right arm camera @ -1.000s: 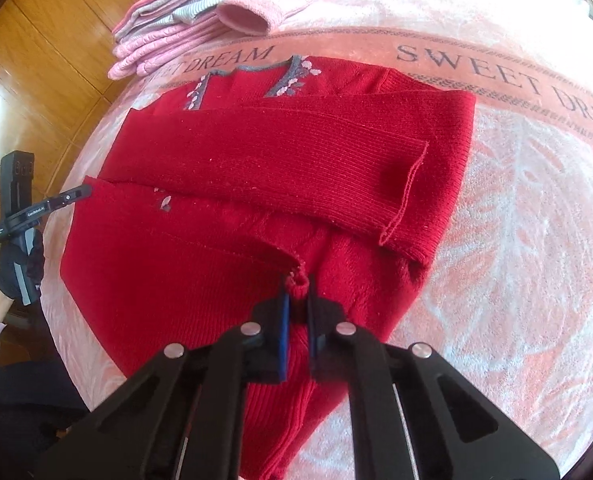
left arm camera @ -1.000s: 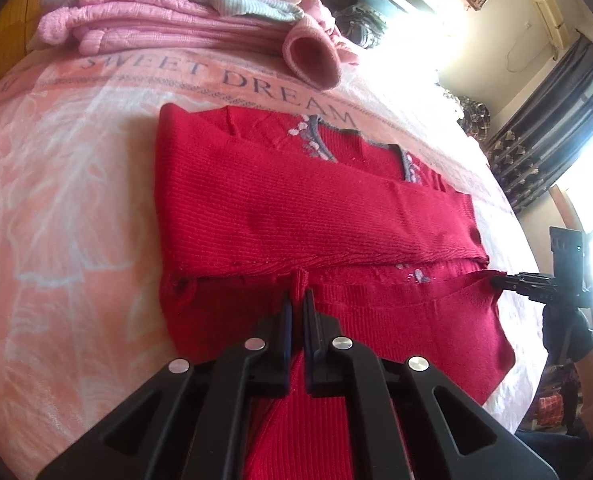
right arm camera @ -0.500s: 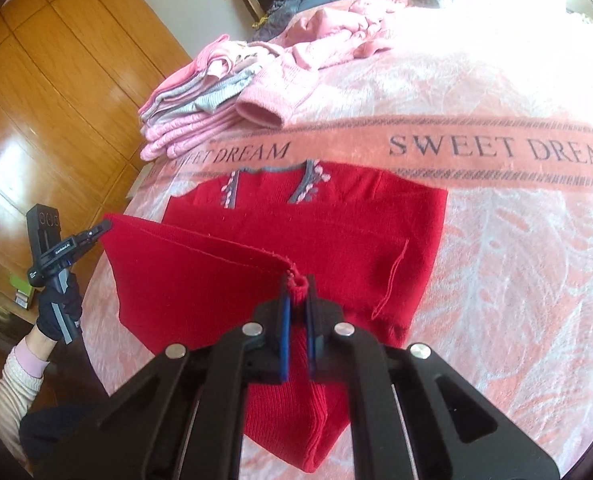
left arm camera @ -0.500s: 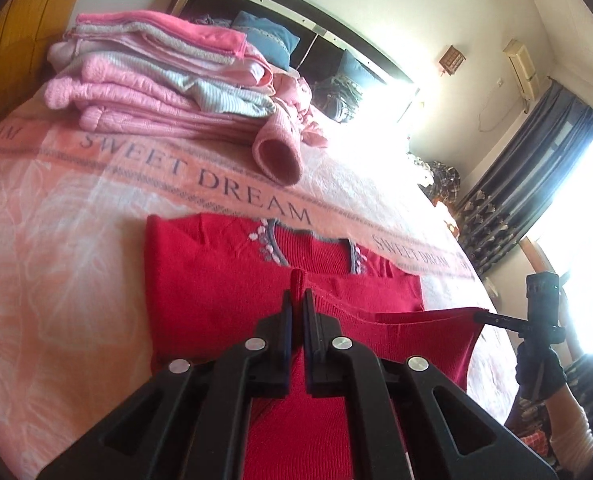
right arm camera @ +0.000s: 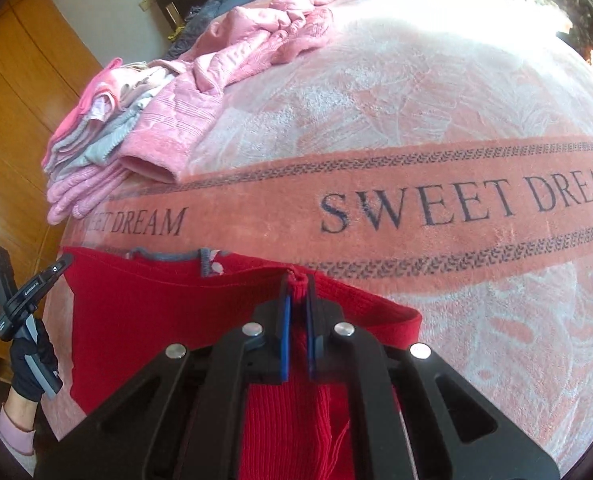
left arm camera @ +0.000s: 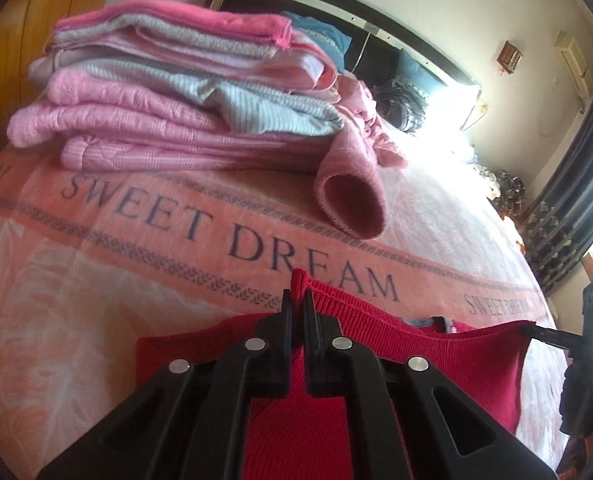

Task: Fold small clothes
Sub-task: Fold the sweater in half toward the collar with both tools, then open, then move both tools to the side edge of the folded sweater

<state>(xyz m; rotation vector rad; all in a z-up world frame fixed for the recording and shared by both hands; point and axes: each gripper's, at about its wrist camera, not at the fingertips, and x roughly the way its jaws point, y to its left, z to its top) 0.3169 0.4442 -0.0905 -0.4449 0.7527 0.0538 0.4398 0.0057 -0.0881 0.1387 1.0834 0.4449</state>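
On the bed, near edge: red sweater (left arm camera: 436,364) lies partly on the pink blanket (left arm camera: 96,280), its lower hem lifted and stretched between the two tools, short of the "SWEET DREAM" band.
Left gripper (left arm camera: 297,300): jaws nearly closed, pinching one hem corner; a tuft of red knit stands proud above the tips.
Right gripper (right arm camera: 296,284): jaws narrow, clamped on the opposite hem corner; a bunched knot of knit shows between the blue pads (right arm camera: 283,320).
Collar: grey neckline trim (right arm camera: 176,257) remains visible beyond the raised hem, so the fold is judged not yet laid.
Risk 1, slip: each hold is only a small bite of loose rib knit; added tension across the hem would probably pull a corner free.
Risk 2, skewed fold: should one tool travel farther than the other, the hem would land crooked against the shoulders.
Risk 3, overshoot: the stack of folded pink clothes (left arm camera: 168,92) and a stray pink sleeve (left arm camera: 352,200) lie near, ahead; carrying too far could disturb them.
Risk 4, tucked sleeves: cannot tell how the sleeves sit beneath the raised panel; drag could displace them.
Risk 5, snag: a loose thread (right arm camera: 338,432) hangs by the right tool and could catch on release.
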